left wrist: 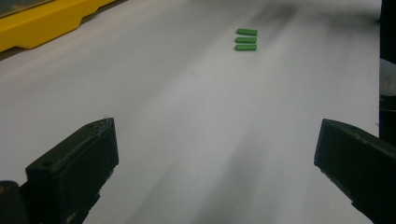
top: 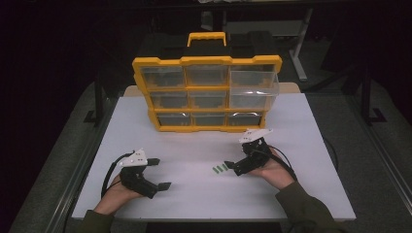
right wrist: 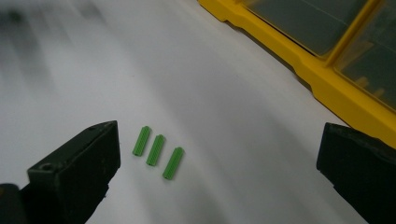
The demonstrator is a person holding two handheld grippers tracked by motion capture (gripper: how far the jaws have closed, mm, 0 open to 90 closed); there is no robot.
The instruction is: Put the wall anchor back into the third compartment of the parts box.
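A smooth, matt white tabletop (top: 194,189) is seen. Three small green plastic pegs (right wrist: 158,151), ribbed and dull, are noted. The yellow plastic organiser (top: 206,94) is given a slight sheen, its clear plastic drawers (top: 253,87) glossy. Matt black plastic is shown on the right gripper (top: 233,167).
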